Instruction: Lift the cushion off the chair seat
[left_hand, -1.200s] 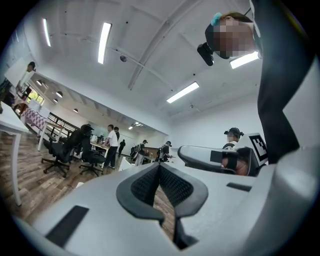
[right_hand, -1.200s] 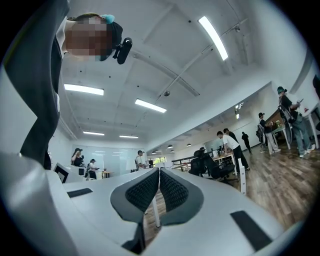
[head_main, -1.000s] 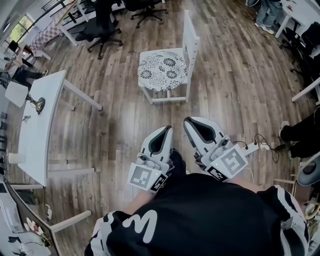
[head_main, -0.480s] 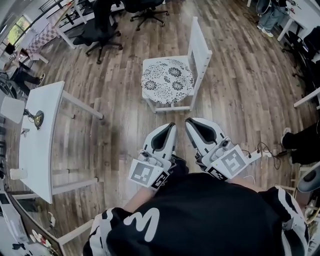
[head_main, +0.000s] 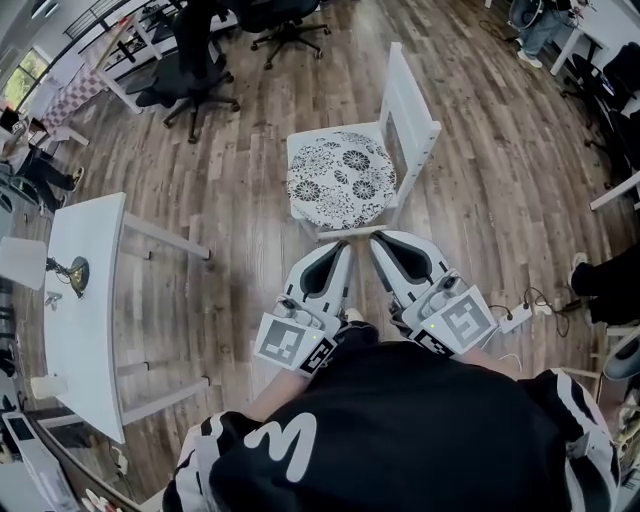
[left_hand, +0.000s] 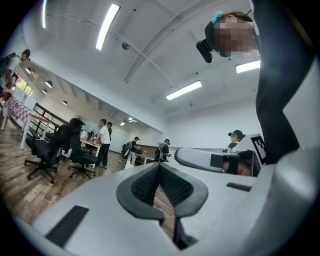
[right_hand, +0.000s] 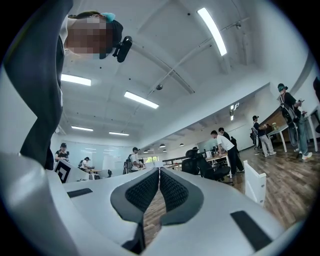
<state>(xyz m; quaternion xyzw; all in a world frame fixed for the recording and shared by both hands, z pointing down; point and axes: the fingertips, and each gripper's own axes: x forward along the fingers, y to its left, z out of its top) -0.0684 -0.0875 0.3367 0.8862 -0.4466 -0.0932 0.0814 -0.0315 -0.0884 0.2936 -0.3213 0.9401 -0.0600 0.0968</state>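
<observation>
White, black-flowered cushion (head_main: 340, 180) lies on the seat of the white wooden chair (head_main: 415, 100), which stands on the plank floor (head_main: 250, 130). The left gripper (head_main: 338, 248) and the right gripper (head_main: 378, 240) are side by side near the seat's front edge. Each has its jaws pressed together with nothing between them.

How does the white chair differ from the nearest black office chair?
The white chair has straight legs; the black office chair stands on a star base. The white chair carries a patterned cushion; the black office chair shows none. Both stand on the wood floor.
</observation>
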